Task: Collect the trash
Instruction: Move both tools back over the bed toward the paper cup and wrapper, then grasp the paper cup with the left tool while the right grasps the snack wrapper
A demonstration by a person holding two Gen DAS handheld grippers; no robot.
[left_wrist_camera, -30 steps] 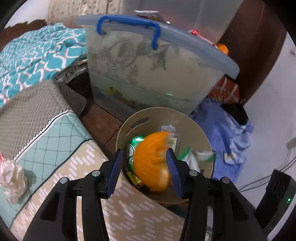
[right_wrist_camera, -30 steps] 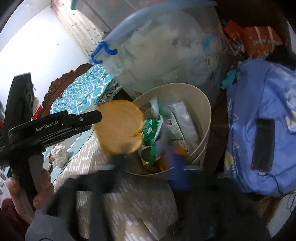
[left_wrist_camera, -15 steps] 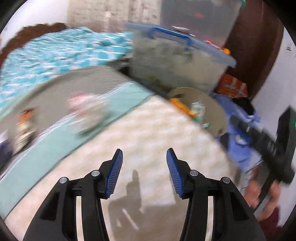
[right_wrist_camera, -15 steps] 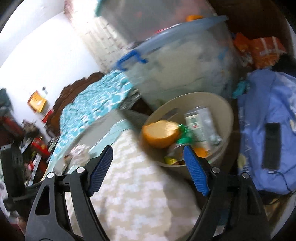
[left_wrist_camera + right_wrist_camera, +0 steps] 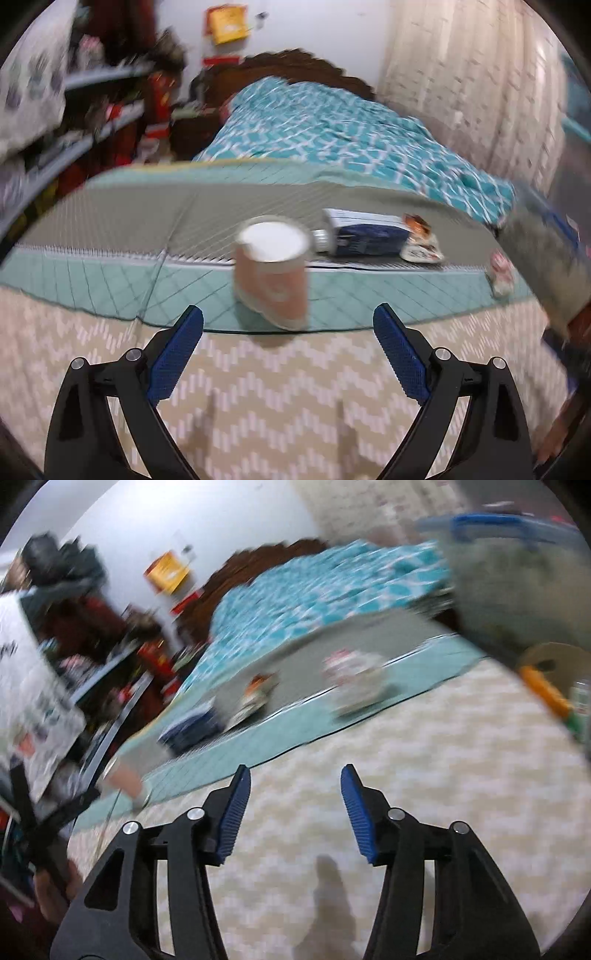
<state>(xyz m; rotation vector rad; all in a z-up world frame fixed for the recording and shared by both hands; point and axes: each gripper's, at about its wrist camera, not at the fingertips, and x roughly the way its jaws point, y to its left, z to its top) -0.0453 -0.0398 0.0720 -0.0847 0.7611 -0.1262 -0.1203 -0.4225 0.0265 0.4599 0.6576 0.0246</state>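
Note:
A brown paper cup with a white lid [image 5: 271, 271] stands on the bed cover, just ahead of my left gripper [image 5: 288, 310]. Its jaws are opening wide and the pads touch nothing. Behind the cup lie a blue carton [image 5: 365, 232], a printed wrapper [image 5: 421, 240] and, further right, a crumpled paper ball [image 5: 500, 271]. My right gripper [image 5: 295, 770] hovers over the beige zigzag cover, jaws closing with nothing between them. Ahead of it lie the paper ball [image 5: 354, 681], wrapper [image 5: 258, 694], carton [image 5: 192, 727] and cup [image 5: 125, 779]. The tan trash basket [image 5: 554, 657] shows at the right edge.
A clear storage box with a blue handle [image 5: 517, 572] stands by the basket. A teal patterned blanket [image 5: 332, 125] covers the far bed below a dark headboard. Cluttered shelves [image 5: 92, 122] line the left. A hand [image 5: 55, 890] holds the left gripper's body at the lower left.
The left gripper let the orange piece go into the basket, swung left over the bed and opened wide. The right gripper also swung left from the basket, and its jaws narrowed.

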